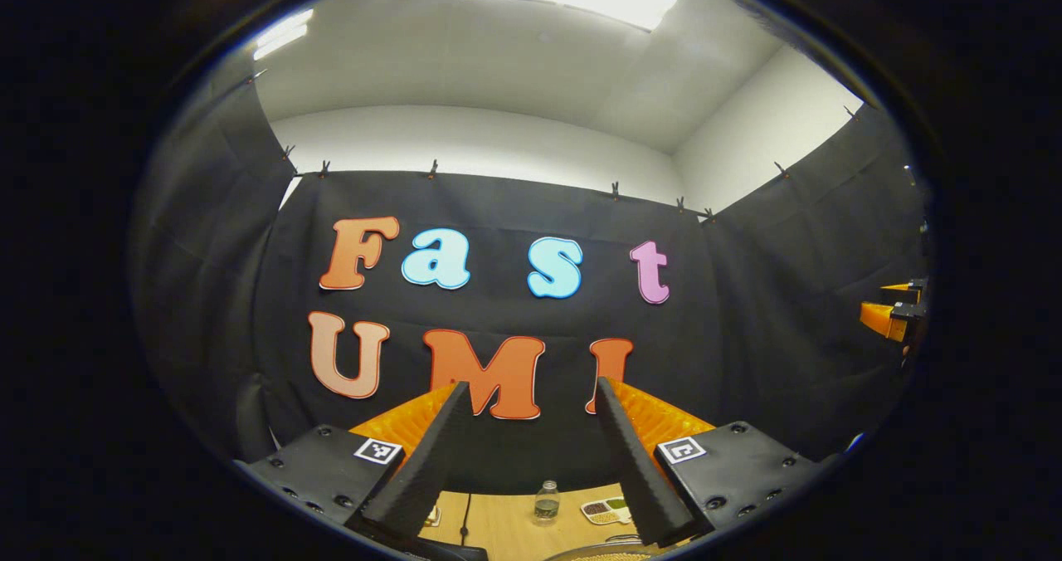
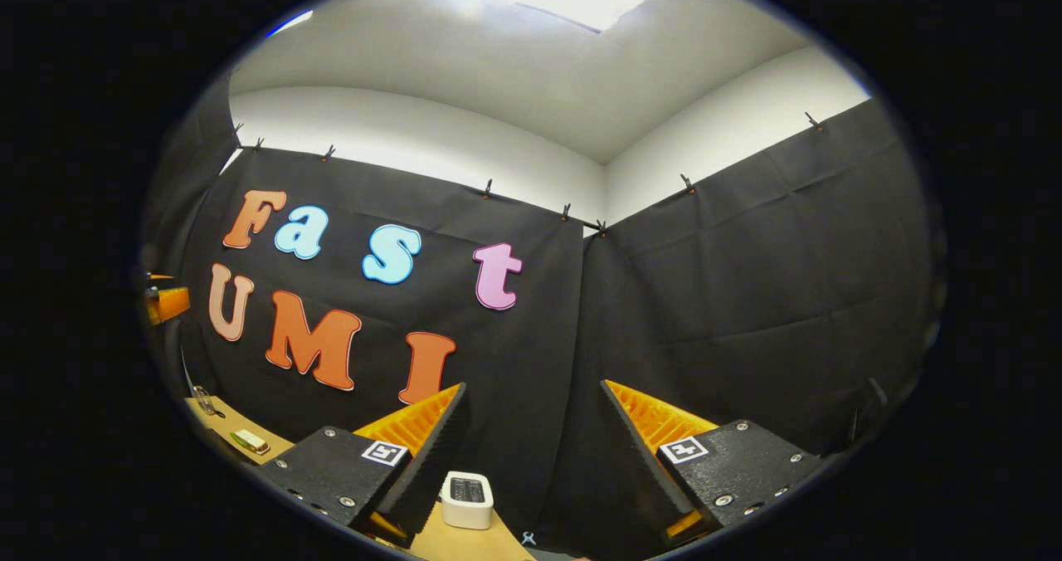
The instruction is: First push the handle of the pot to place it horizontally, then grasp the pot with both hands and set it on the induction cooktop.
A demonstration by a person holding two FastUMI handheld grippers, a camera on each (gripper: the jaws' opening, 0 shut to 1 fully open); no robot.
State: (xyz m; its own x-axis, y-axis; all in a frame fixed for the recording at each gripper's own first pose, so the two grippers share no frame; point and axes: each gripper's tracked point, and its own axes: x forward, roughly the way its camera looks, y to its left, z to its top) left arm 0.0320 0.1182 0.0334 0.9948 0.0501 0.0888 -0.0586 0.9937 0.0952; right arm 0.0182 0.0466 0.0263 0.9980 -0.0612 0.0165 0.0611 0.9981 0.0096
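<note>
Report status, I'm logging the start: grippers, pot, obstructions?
Left gripper open, raised, aimed at wall. Right gripper open, raised likewise. Pot and cooktop unconfirmed. Small clear glass jar on light wooden table.

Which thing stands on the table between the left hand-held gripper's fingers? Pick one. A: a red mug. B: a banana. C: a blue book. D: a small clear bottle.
D: in the left gripper view a small clear bottle stands upright on the wooden table, between the open fingers of the left hand-held gripper.

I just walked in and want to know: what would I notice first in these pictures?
First, the left gripper and the right gripper, each pointing up at the black cloth wall with fingers spread apart. Low down on the wooden table stands a small bottle, and a white toaster sits between the right gripper's fingers.
</note>
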